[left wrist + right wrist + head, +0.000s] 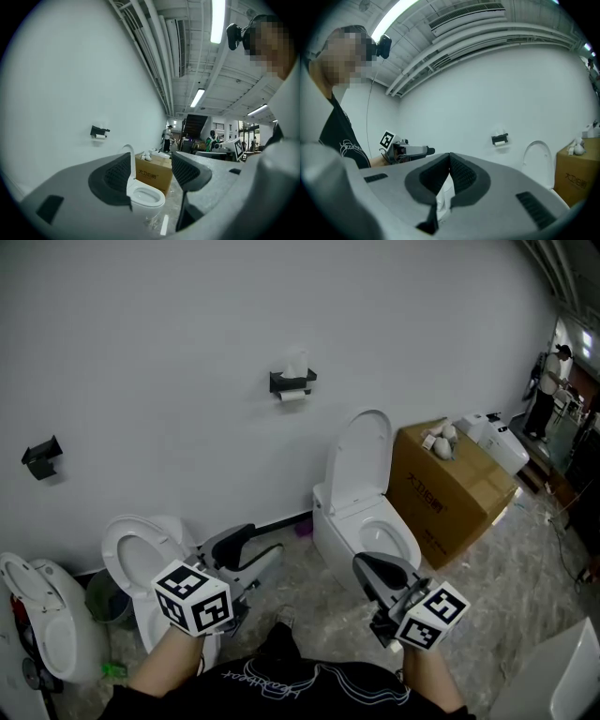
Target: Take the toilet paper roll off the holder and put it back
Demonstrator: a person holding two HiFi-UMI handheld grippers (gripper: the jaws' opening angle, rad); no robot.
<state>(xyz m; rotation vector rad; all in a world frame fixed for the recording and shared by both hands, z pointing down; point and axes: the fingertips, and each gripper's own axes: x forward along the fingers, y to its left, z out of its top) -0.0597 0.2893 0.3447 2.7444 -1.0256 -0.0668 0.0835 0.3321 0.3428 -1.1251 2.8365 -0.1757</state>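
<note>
— While the toilet paper roll point(292, 396) sits on its holder point(291, 381) up on the wall, how far along?
— Either not started or already put back, can't tell which. Left gripper point(150, 168) is wide open and empty. Right gripper point(449, 161) has its jaws pressed together, holding nothing. Both are low, well apart from the roll.

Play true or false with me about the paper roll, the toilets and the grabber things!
1. The paper roll is on the holder on the wall. True.
2. A brown box stands beside a toilet. True.
3. That toilet's lid is down. False: the lid stands up.
4. The left gripper is shut. False: its jaws stand apart with nothing between them.
</note>
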